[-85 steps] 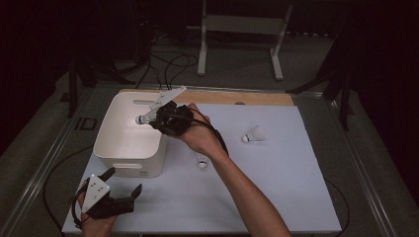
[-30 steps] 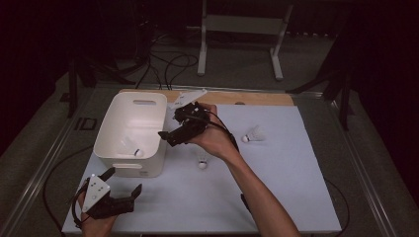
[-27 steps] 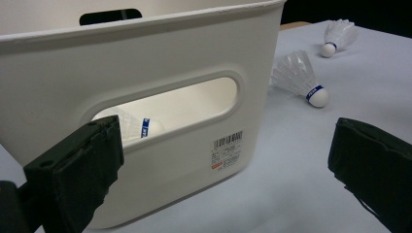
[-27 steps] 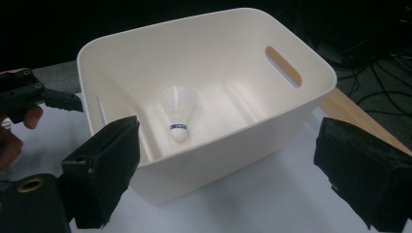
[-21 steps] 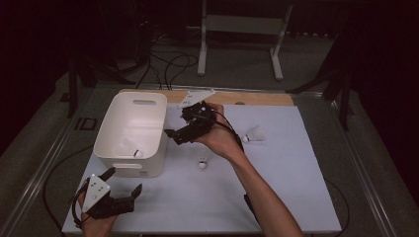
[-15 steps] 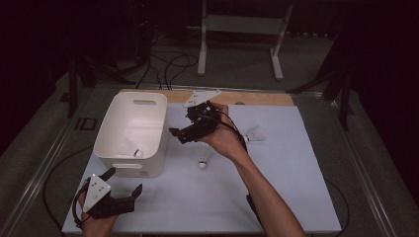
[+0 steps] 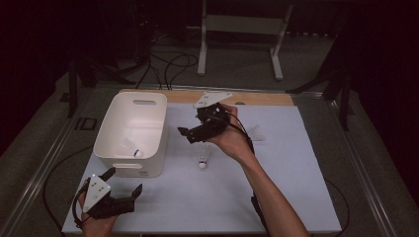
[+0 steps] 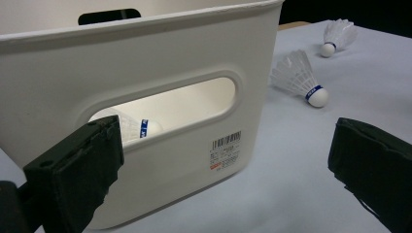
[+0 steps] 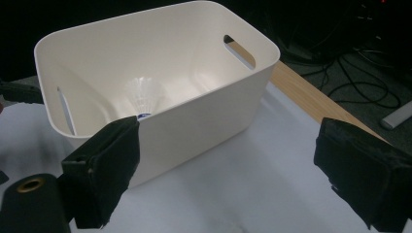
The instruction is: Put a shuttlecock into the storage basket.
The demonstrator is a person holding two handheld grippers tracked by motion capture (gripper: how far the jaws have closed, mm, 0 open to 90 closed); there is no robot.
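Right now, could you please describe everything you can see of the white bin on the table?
The white bin looks like smooth plastic, rectangular with rounded corners and open on top. Each short wall has a slot handle, and a barcode sticker sits below the near one. It stands upright on the pale table sheet, at its left side. One shuttlecock with a blue band lies inside on the floor. No fingers touch it; both grippers are apart from it.

Right gripper (image 7: 190, 135) raised mid-table, jaws wide apart; left gripper (image 7: 123, 183) low, near edge, jaws likewise apart.
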